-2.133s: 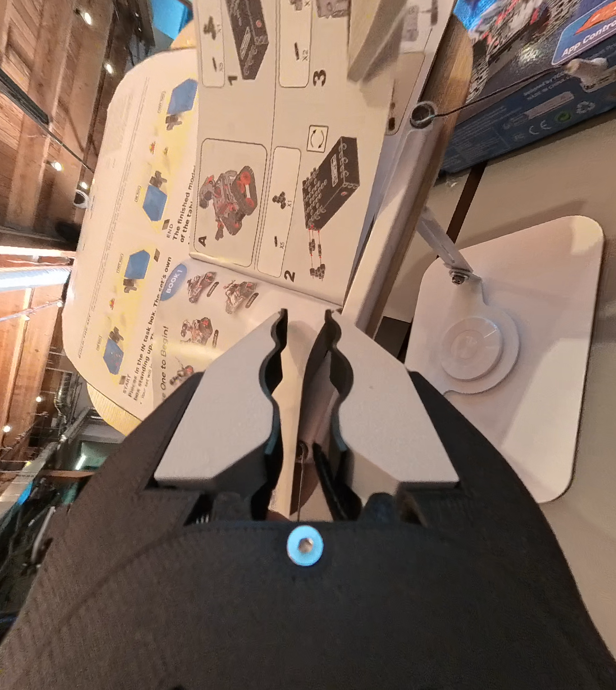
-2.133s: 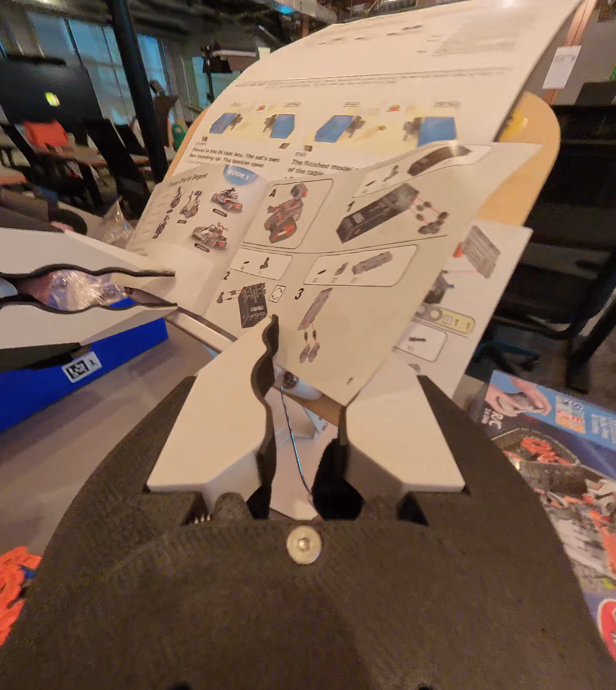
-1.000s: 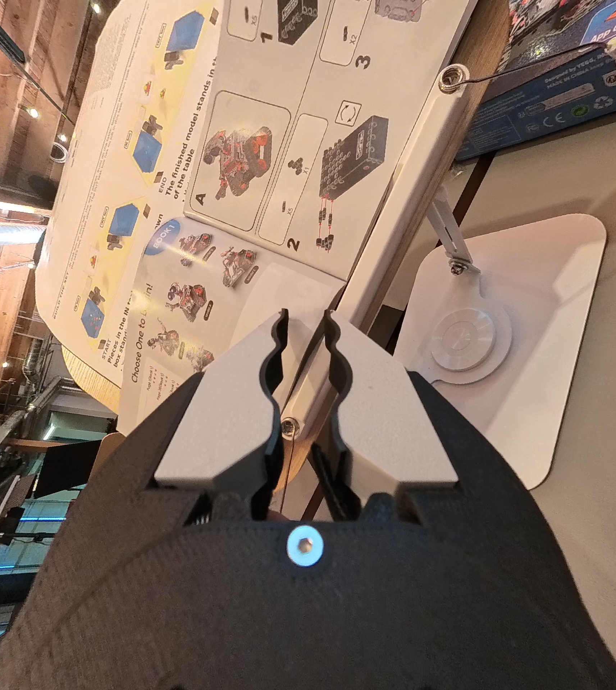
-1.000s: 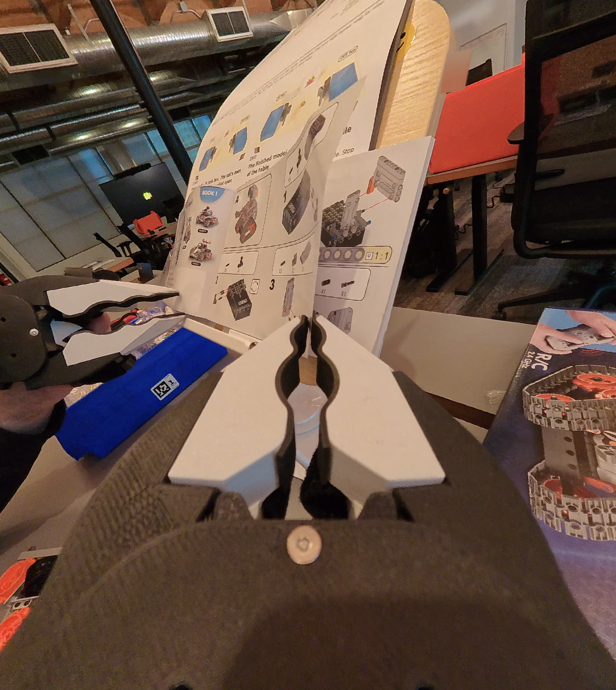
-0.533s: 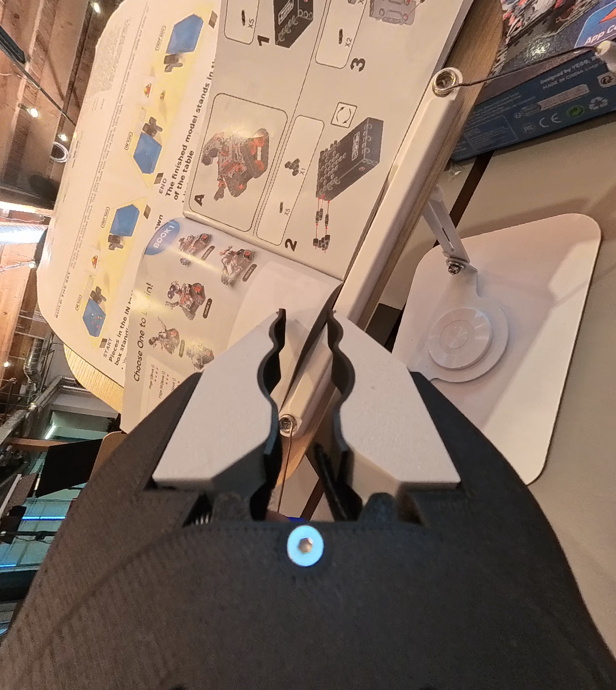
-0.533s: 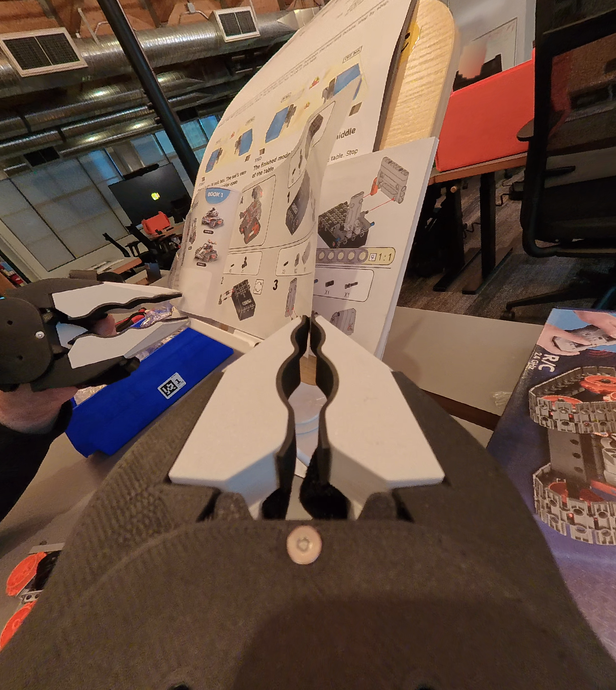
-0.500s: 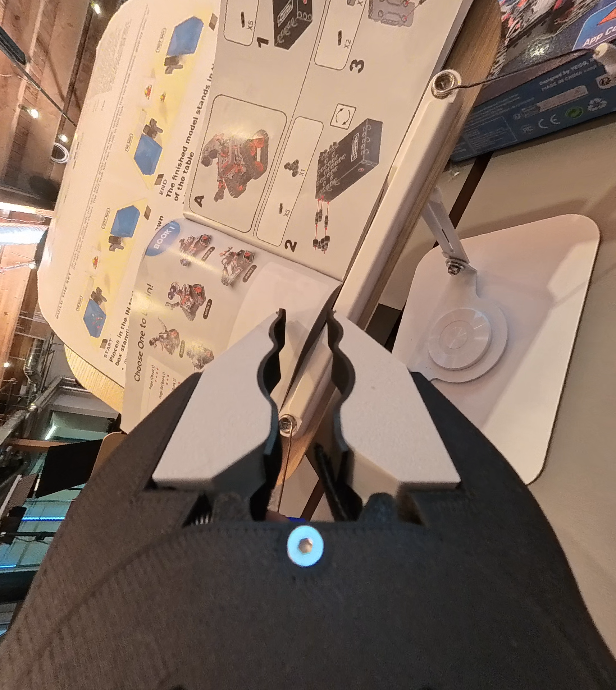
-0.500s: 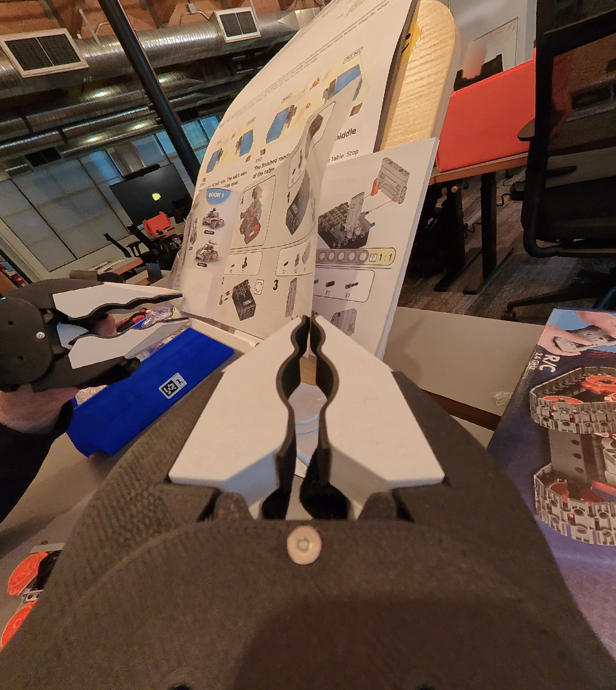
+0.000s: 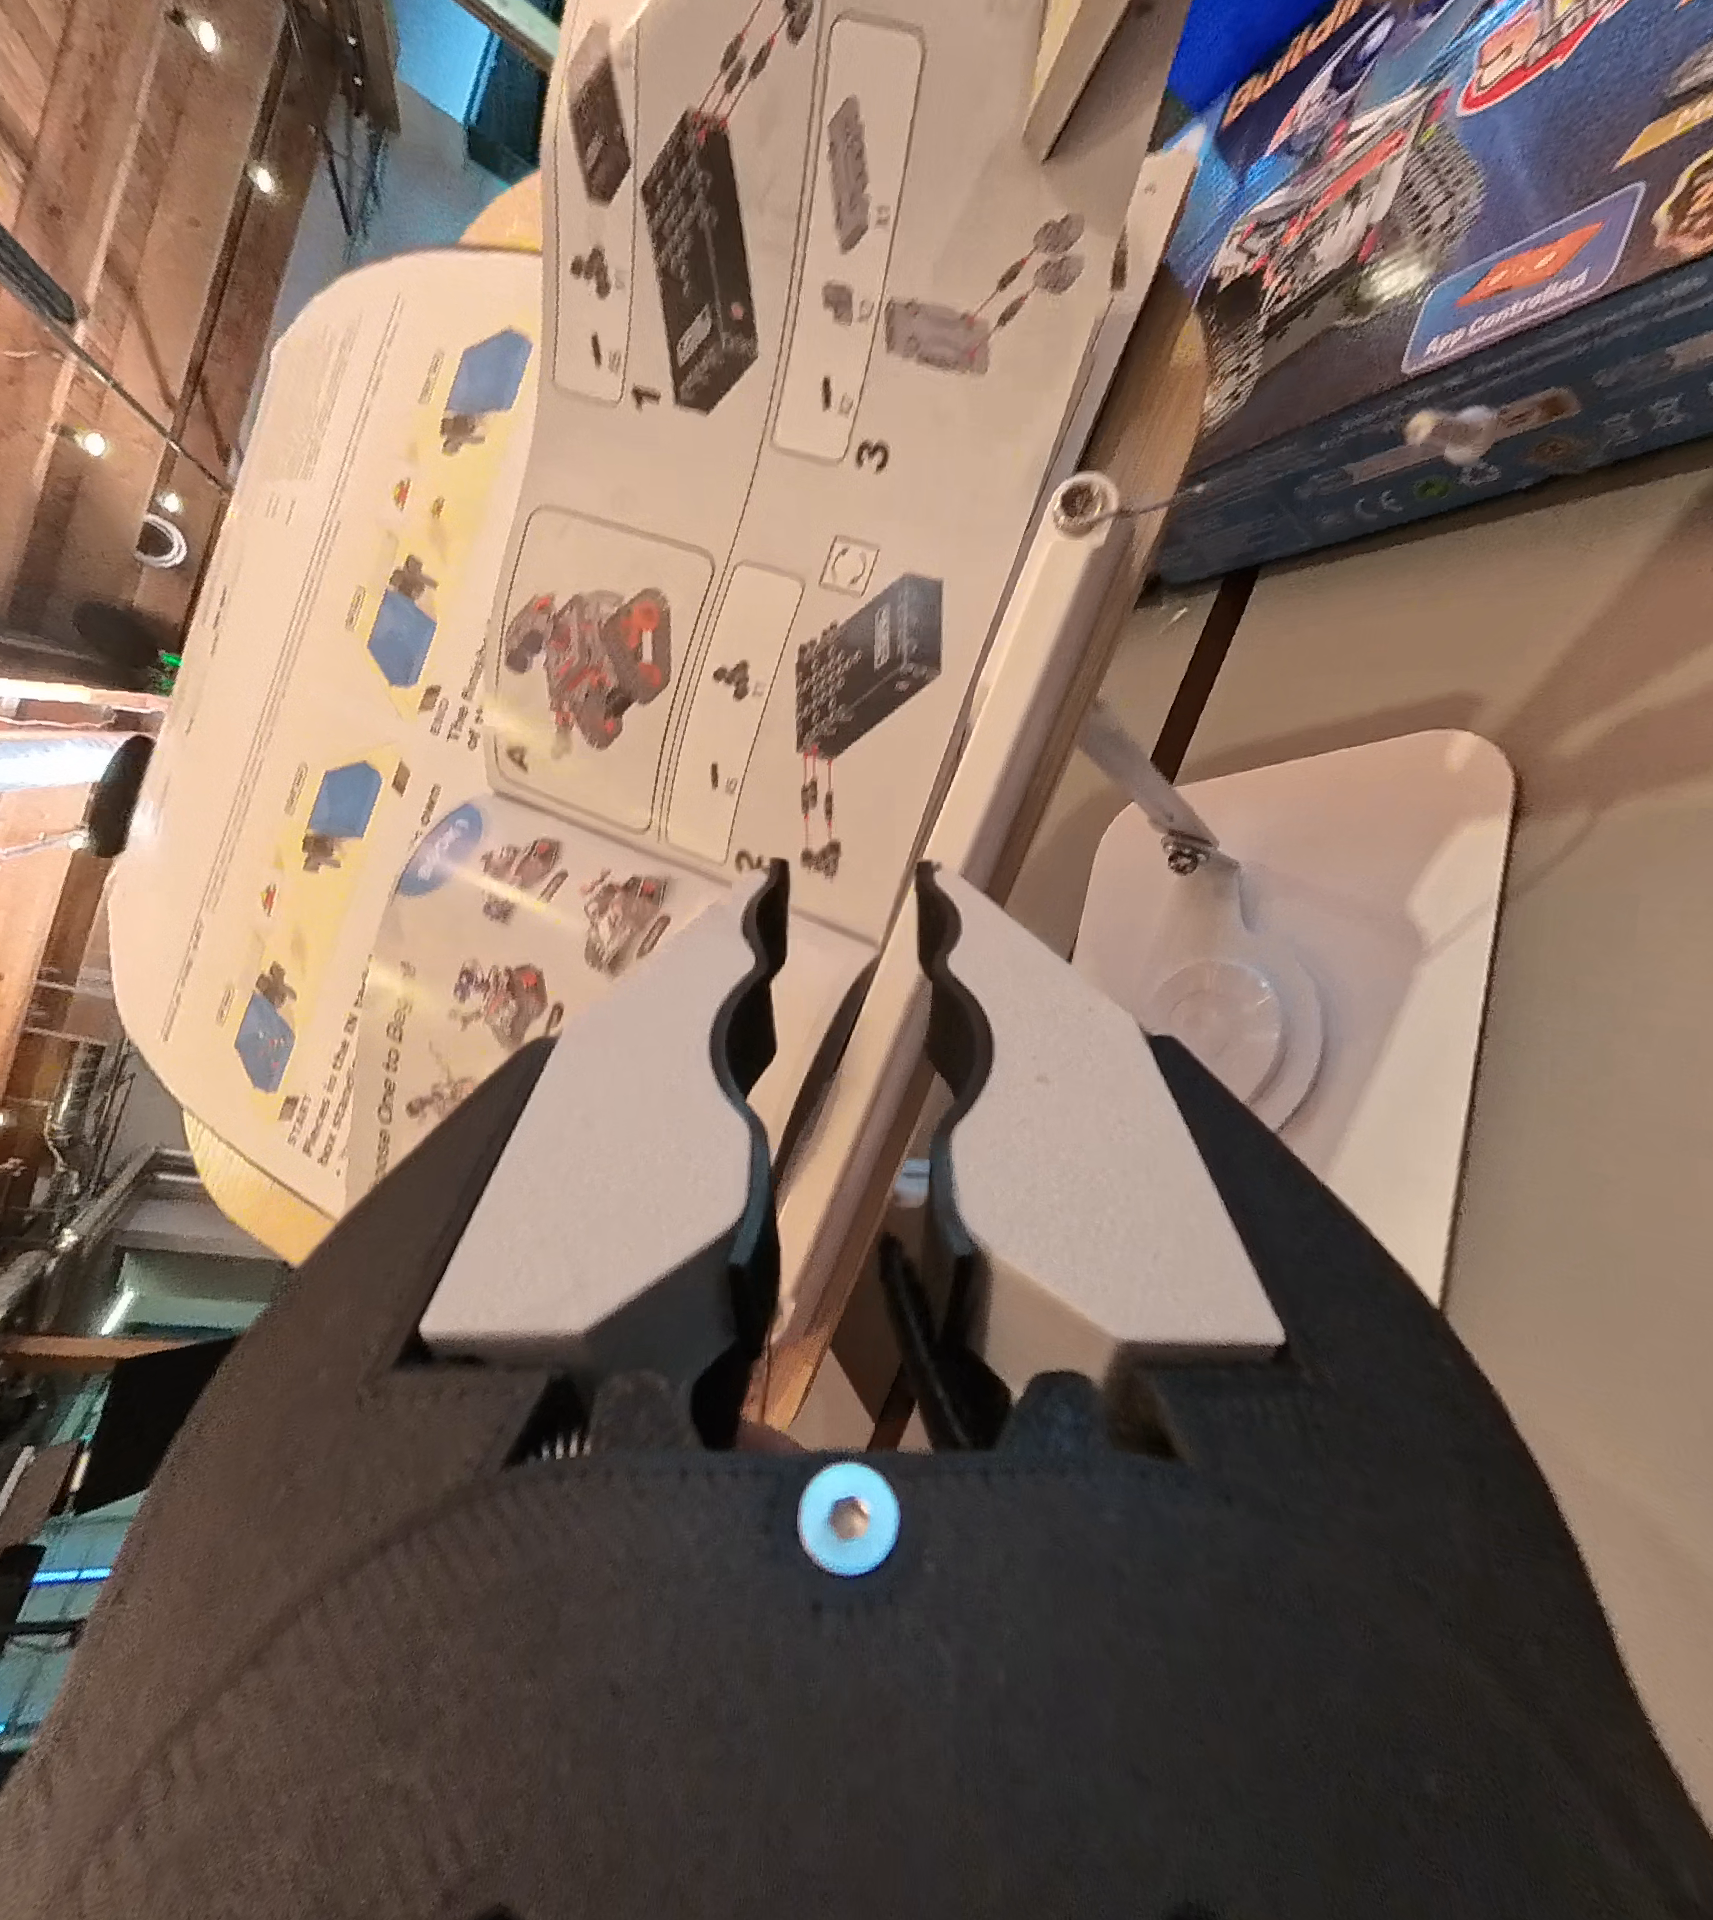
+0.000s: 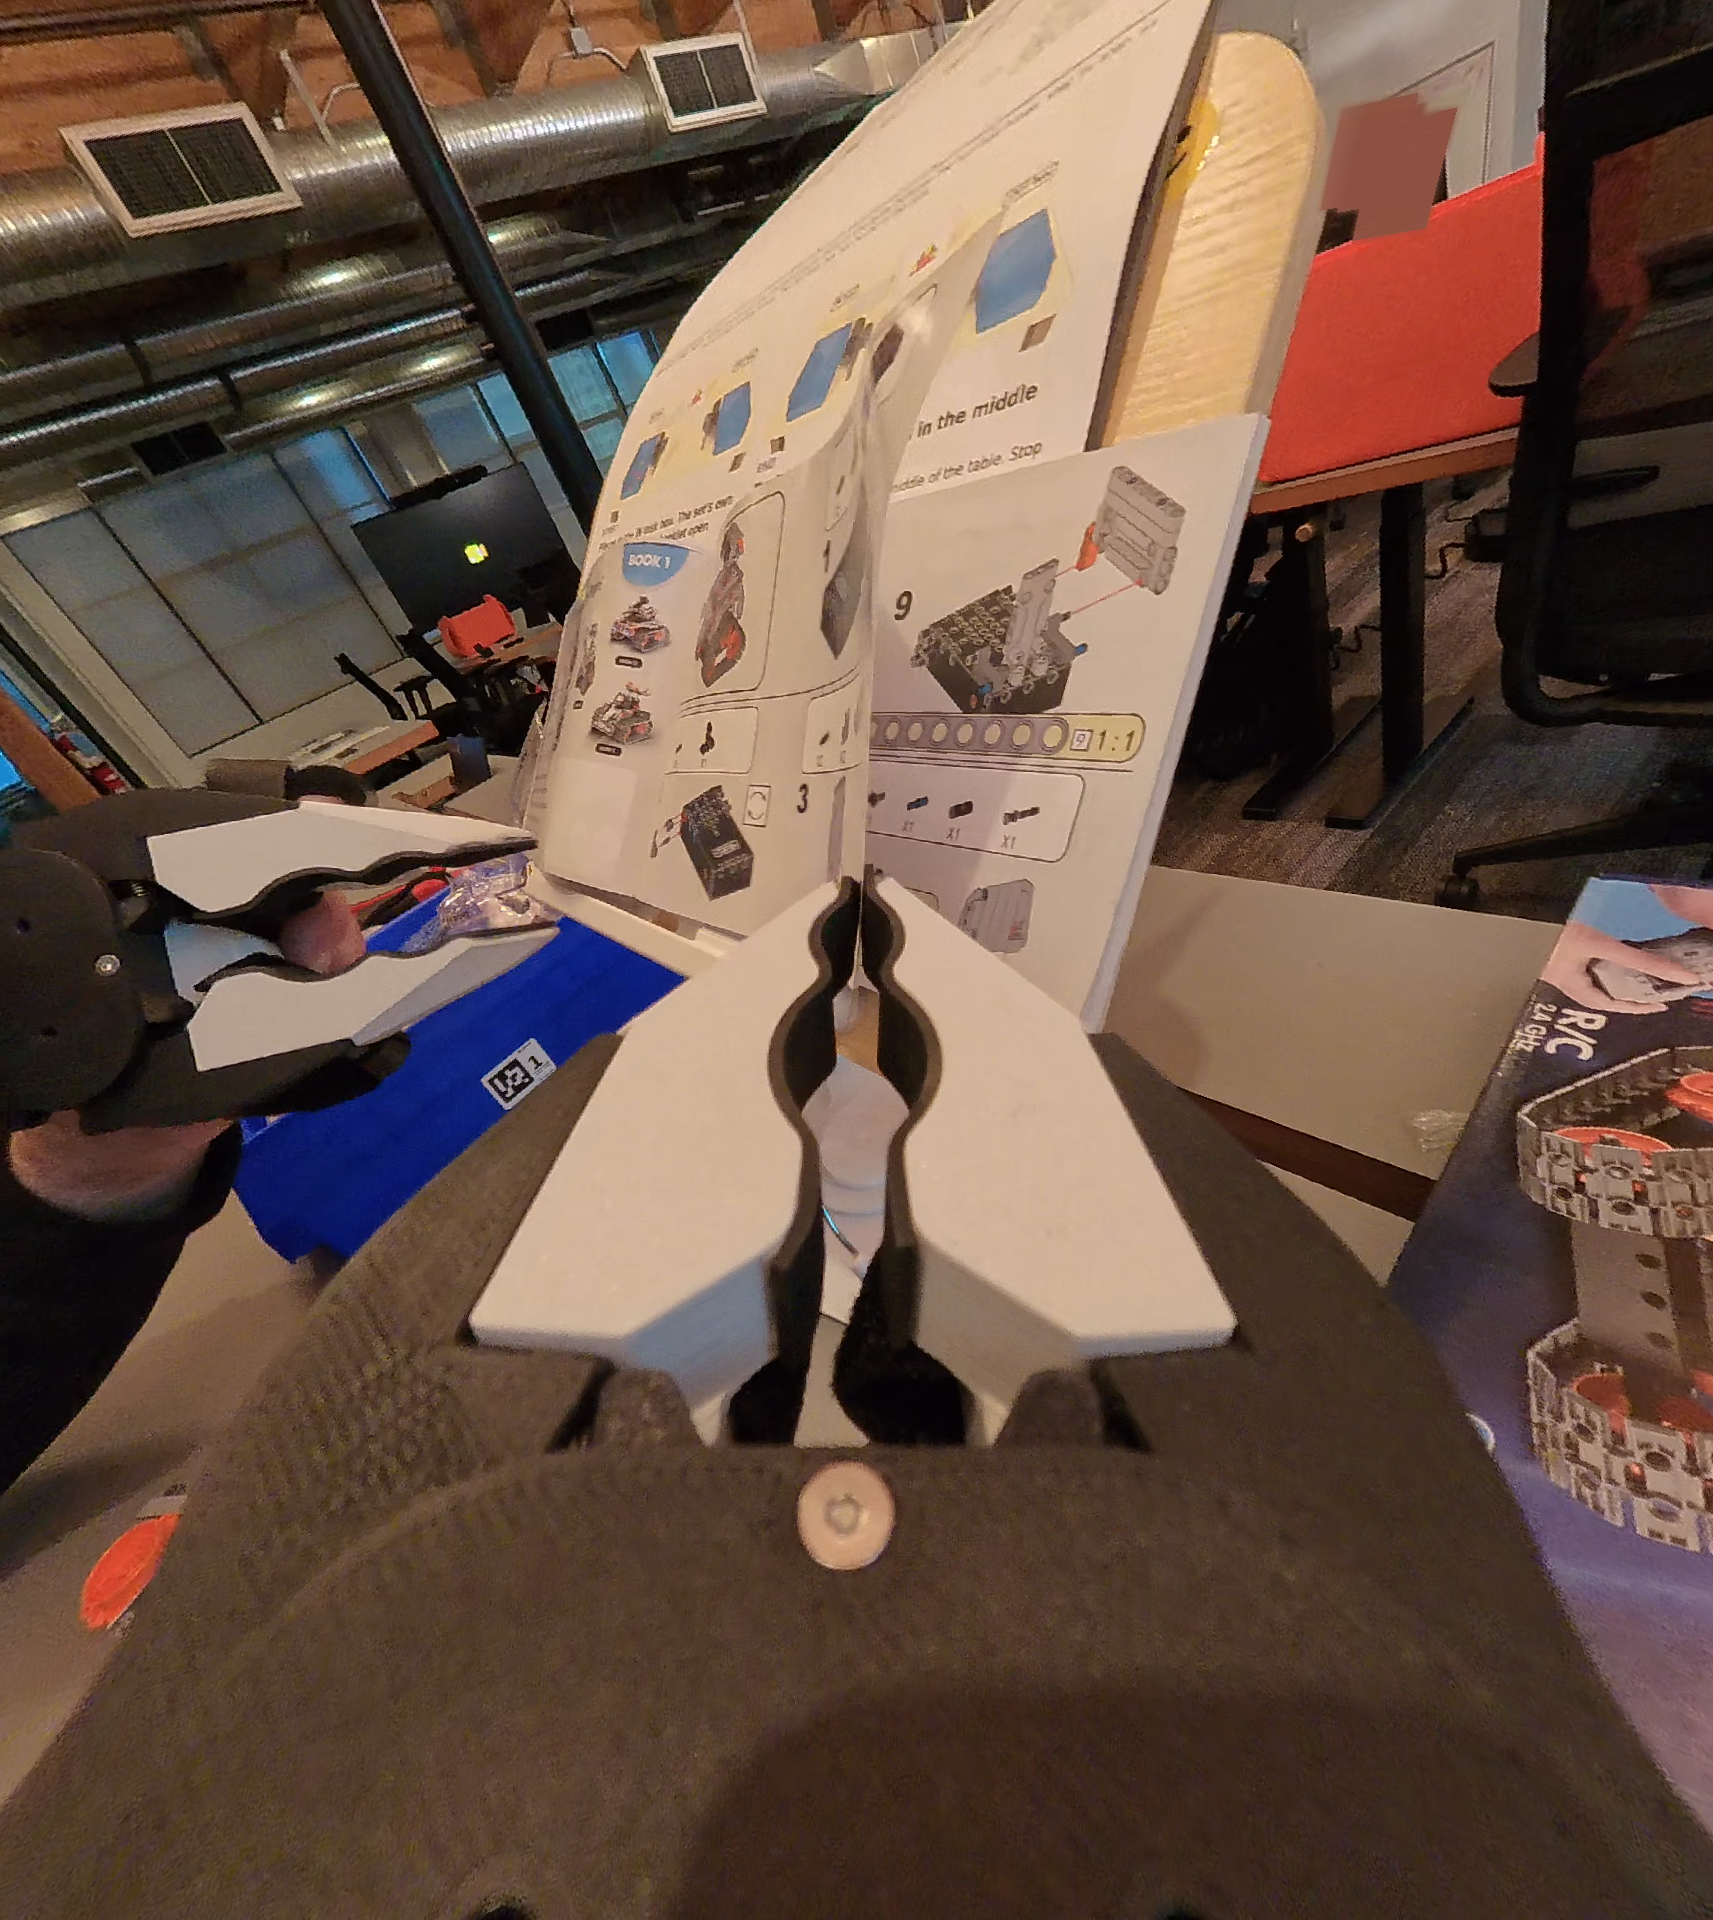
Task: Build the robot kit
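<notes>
An instruction booklet [image 9: 727,623] stands open on a white book stand whose ledge [image 9: 1039,675] runs between the jaws of my left gripper [image 9: 847,883]. The jaws stand a little apart around the ledge's near end, with a dark gap on one side. In the right wrist view my right gripper [image 10: 860,888] is shut on the bottom edge of one booklet page [image 10: 779,675], which stands almost edge-on. The following page [image 10: 1039,675] shows behind it. My left gripper [image 10: 540,883] shows at the left of that view, at the ledge's end.
A large printed sheet [image 10: 935,260] leans on a wooden board [image 10: 1216,260] behind the booklet. The stand's white base [image 9: 1371,935] sits on the grey table. A toy box [image 10: 1662,1247] lies at the right, a blue bin [image 10: 436,1070] with a plastic bag [image 10: 488,894] at the left. The tips of one gripper are about 15 centimeters away from the tips of the other.
My right gripper shut on a booklet page and swung it from flat to nearly edge-on, uncovering the page behind. My left gripper stayed at the ledge and shifted slightly.
</notes>
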Available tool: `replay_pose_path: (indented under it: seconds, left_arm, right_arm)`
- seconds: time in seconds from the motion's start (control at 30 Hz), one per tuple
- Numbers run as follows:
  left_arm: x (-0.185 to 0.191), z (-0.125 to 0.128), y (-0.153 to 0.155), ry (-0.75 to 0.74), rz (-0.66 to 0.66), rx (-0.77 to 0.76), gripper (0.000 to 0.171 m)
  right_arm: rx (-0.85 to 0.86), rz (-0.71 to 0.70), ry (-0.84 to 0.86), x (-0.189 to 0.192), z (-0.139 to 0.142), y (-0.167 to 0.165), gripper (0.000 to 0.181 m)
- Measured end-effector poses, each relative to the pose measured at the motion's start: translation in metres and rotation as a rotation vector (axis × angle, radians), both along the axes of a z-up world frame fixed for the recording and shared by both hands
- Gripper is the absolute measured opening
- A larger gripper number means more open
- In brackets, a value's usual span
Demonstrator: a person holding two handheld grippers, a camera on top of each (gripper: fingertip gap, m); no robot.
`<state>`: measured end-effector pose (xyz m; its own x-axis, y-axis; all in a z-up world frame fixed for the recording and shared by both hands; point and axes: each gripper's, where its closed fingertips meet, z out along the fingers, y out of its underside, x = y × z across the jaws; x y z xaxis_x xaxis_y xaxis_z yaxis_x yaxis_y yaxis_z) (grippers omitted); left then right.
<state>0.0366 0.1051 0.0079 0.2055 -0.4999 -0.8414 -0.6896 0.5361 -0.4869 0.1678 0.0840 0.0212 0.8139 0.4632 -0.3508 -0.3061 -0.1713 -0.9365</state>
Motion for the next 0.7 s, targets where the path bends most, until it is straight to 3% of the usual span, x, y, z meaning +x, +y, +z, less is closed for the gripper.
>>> replay_pose_path:
  seconds: [0.37,0.47,0.57,0.7]
  left_arm:
    - [0.059,0.009,-0.028,-0.098,-0.041,0.008,0.044]
    - [0.063,0.014,-0.03,-0.16,-0.036,-0.005,0.039]
    - [0.058,0.023,-0.028,-0.247,-0.027,-0.011,0.015]
    - [0.048,0.026,-0.031,-0.283,-0.055,0.002,0.0]
  right_arm:
    - [0.075,0.181,0.047,-0.056,0.041,-0.025,0.0]
    - [0.09,0.249,0.058,-0.079,0.05,-0.034,0.0]
    - [0.095,0.294,0.066,-0.095,0.054,-0.04,0.0]
    - [0.093,0.342,0.078,-0.114,0.055,-0.044,0.002]
